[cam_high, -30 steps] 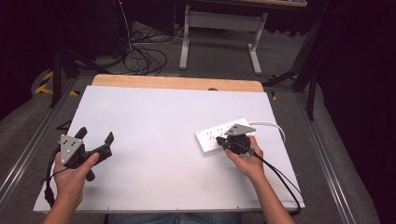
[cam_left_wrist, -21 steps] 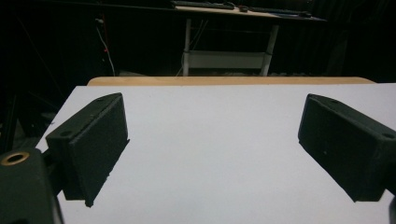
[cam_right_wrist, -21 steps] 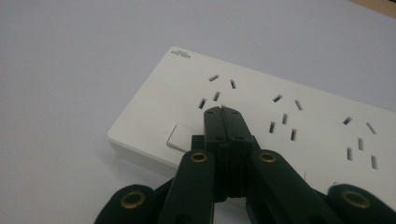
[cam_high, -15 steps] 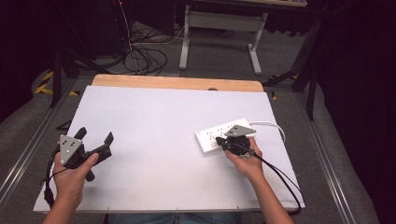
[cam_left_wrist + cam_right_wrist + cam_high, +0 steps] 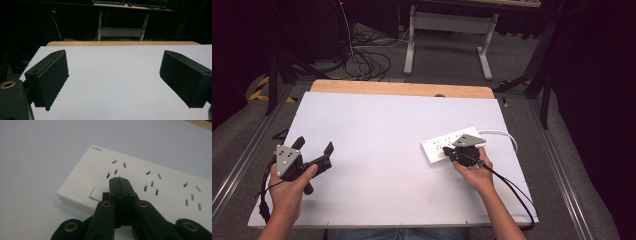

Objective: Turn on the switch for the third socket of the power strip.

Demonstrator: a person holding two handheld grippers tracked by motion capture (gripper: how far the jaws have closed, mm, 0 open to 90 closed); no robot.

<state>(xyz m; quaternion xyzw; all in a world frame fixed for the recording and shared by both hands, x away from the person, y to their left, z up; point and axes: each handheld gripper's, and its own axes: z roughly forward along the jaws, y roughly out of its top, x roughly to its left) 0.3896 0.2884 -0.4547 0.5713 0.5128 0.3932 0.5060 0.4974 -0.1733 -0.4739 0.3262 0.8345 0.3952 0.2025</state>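
The right claw (image 5: 120,180), jaws pressed together, tips down onto the white plastic power strip (image 5: 155,182) just beside its square switch, the right hand (image 5: 474,167) angled inward. The strip lies at the right of the white surface (image 5: 377,125). Well apart at the left, the left claw (image 5: 314,147) is held spread wide above bare surface, gripped in the left hand (image 5: 289,187).

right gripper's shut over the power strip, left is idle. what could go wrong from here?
1. The right gripper has its fingers closed over the power strip, next to the square switch. A small drift could miss the switch or jab a socket slot.
2. The strip lies loose on the white table; pushing may slide or tip it, since the open left gripper is far off and cannot brace it.
3. The strip's cord loops near the right hand and may snag.
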